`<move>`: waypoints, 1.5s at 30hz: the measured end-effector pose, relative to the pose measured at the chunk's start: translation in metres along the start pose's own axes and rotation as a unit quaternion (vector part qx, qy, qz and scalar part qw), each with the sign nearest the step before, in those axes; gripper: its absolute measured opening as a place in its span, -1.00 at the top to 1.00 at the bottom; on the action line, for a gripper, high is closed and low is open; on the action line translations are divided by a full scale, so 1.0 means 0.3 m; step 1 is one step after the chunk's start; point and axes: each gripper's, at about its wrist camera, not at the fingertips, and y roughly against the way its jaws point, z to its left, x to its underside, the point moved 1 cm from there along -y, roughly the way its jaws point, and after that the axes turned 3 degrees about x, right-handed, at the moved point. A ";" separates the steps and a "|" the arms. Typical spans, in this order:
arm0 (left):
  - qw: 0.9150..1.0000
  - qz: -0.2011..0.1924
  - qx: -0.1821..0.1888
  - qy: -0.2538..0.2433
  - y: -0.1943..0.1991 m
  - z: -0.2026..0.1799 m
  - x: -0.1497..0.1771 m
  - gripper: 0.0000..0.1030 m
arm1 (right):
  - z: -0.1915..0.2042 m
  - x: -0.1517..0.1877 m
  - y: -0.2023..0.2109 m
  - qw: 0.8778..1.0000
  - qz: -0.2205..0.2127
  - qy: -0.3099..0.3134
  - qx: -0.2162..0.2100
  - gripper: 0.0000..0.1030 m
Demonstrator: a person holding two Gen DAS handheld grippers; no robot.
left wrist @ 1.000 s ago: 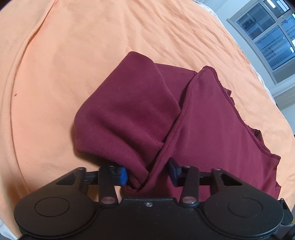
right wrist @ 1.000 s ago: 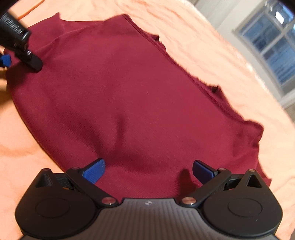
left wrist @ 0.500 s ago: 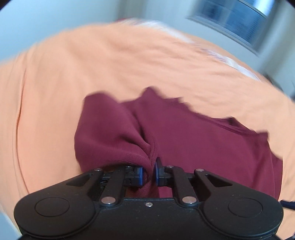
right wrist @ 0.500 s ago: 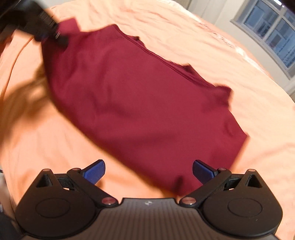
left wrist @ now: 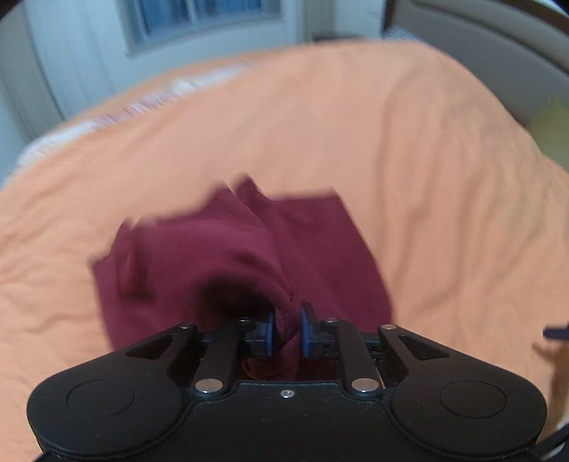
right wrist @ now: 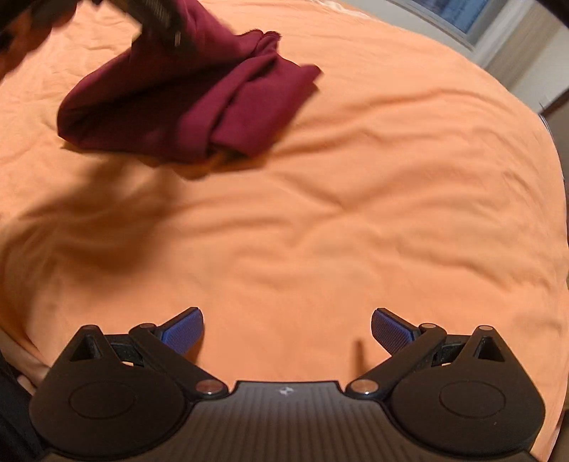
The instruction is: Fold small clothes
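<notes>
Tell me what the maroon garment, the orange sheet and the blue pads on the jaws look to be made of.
Garment: soft matte knit, likely cotton jersey; it drapes in thick rounded folds, with a raw-looking edge.
Sheet: thin matte woven cloth, probably cotton; it shows fine shallow creases.
Pads: blue, finely ribbed, likely rubber or printed plastic; which one, the look leaves open.

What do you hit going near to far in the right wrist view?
Open right claw → bare orange bedsheet → folded maroon garment → left claw clamped on the garment's far edge → window.
</notes>
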 end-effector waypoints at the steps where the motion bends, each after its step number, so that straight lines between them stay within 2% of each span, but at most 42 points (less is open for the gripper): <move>1: 1.000 0.008 0.006 0.001 -0.009 -0.020 0.010 0.56 | -0.012 0.011 0.002 1.000 0.001 -0.003 0.002 -1.00; 2: 1.000 0.012 0.013 0.004 -0.005 -0.031 0.019 0.48 | -0.021 0.020 0.004 1.000 0.002 -0.005 0.004 -1.00; 3: 1.000 0.009 0.021 0.006 0.004 -0.033 0.027 0.21 | -0.032 0.034 0.007 1.000 0.001 -0.009 0.005 -1.00; 4: 1.000 0.002 0.029 0.007 0.021 -0.030 0.033 0.05 | -0.038 0.038 0.008 1.000 0.001 -0.013 0.005 -1.00; 5: 0.999 -0.007 0.035 0.010 0.043 -0.024 0.039 -0.22 | -0.043 0.042 0.007 1.000 0.002 -0.017 0.003 -1.00; 6: 0.999 -0.016 0.035 0.015 0.061 -0.018 0.049 -0.40 | -0.043 0.044 0.004 1.000 0.003 -0.023 0.000 -1.00; 10: 0.997 -0.023 0.019 0.065 0.147 0.051 0.091 -0.59 | -0.053 0.027 -0.028 0.999 0.000 -0.041 -0.017 -1.00; 13: 0.990 -0.025 -0.018 0.134 0.193 0.146 0.133 -0.97 | -0.061 -0.032 -0.015 0.998 -0.033 -0.059 -0.019 -1.00; 15: 0.980 -0.019 -0.054 0.189 0.218 0.214 0.186 -0.98 | -0.071 -0.090 -0.003 0.996 -0.063 -0.070 -0.008 -1.00; 17: 0.966 0.005 -0.084 0.245 0.213 0.289 0.230 -0.98 | -0.082 -0.159 0.012 0.992 -0.096 -0.081 -0.015 -1.00; 19: 0.947 0.026 -0.108 0.301 0.211 0.360 0.286 -0.98 | -0.094 -0.236 0.025 0.986 -0.125 -0.097 -0.042 -1.00; 21: 0.926 0.041 -0.128 0.352 0.216 0.419 0.336 -0.98 | -0.103 -0.325 0.034 0.978 -0.142 -0.122 -0.089 -1.00; 22: 0.917 0.043 -0.131 0.374 0.223 0.443 0.358 -0.98 | -0.111 -0.371 0.041 0.971 -0.150 -0.143 -0.122 -1.00; 24: 0.900 0.036 -0.126 0.415 0.244 0.489 0.398 -0.98 | -0.118 -0.458 0.050 0.948 -0.167 -0.194 -0.188 -1.00; 26: 0.888 0.033 -0.130 0.441 0.255 0.517 0.424 -0.98 | -0.102 -0.540 0.039 0.931 -0.167 -0.229 -0.231 -1.00; 27: 0.884 0.034 -0.132 0.447 0.258 0.526 0.432 -0.98 | -0.086 -0.581 0.027 0.926 -0.164 -0.240 -0.241 -0.96; 28: 0.883 0.035 -0.133 0.449 0.259 0.525 0.435 -0.98 | -0.069 -0.618 0.010 0.923 -0.161 -0.246 -0.247 -0.92; 30: 0.884 0.035 -0.133 0.447 0.262 0.523 0.433 -0.98 | -0.040 -0.673 -0.032 0.924 -0.154 -0.249 -0.244 -0.55; 31: 0.885 0.034 -0.134 0.445 0.264 0.522 0.430 -0.98 | -0.029 -0.693 -0.057 0.928 -0.142 -0.252 -0.235 -0.45; 32: 0.887 0.033 -0.134 0.442 0.260 0.508 0.420 -0.98 | -0.027 -0.699 -0.077 0.930 -0.128 -0.258 -0.230 -0.24; 33: 0.889 0.030 -0.131 0.438 0.262 0.503 0.415 -0.98 | -0.032 -0.693 -0.090 0.928 -0.117 -0.269 -0.230 0.08; 36: 0.897 0.025 -0.118 0.425 0.256 0.485 0.402 -0.98 | -0.080 -0.624 -0.100 0.914 -0.120 -0.302 -0.243 0.63; 38: 0.900 0.027 -0.098 0.424 0.243 0.478 0.396 -0.98 | -0.123 -0.564 -0.093 0.910 -0.121 -0.317 -0.239 0.72; 40: 0.898 0.030 -0.079 0.431 0.226 0.475 0.392 -0.98 | -0.173 -0.507 -0.094 0.905 -0.125 -0.334 -0.233 0.76; 42: 0.898 0.031 -0.071 0.432 0.213 0.468 0.385 -0.98 | -0.216 -0.441 -0.101 0.903 -0.121 -0.350 -0.217 0.80; 45: 0.904 0.036 -0.067 0.420 0.191 0.458 0.371 -0.98 | -0.256 -0.365 -0.142 0.903 -0.098 -0.371 -0.195 0.86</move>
